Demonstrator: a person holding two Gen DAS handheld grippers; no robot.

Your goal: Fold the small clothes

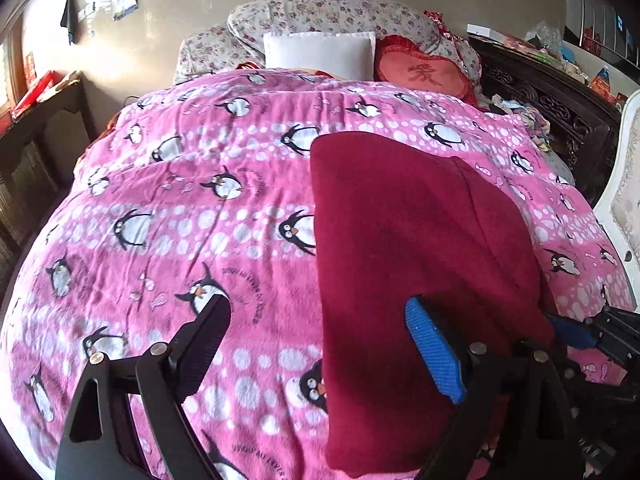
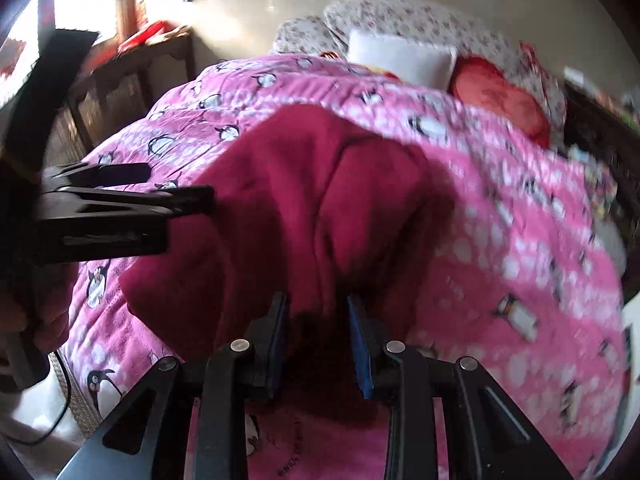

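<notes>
A dark red fleece garment (image 1: 416,248) lies folded on the pink penguin blanket (image 1: 192,216). My left gripper (image 1: 320,340) is open, its jaws wide apart, straddling the garment's near left edge; the blue pad (image 1: 436,356) rests over the red cloth. In the right wrist view the garment (image 2: 304,208) is lifted and bunched. My right gripper (image 2: 318,320) is shut on its near edge, which passes between the two blue pads. The left gripper (image 2: 120,200) shows from the side at the left. The right gripper's tip (image 1: 588,332) shows at the garment's right edge.
A white pillow (image 1: 320,54), a red heart cushion (image 1: 424,72) and floral pillows (image 1: 320,12) lie at the bed's head. A dark carved cabinet (image 1: 552,100) with clutter stands right, a white chair (image 1: 624,184) nearer. A dark side table (image 1: 36,120) stands left.
</notes>
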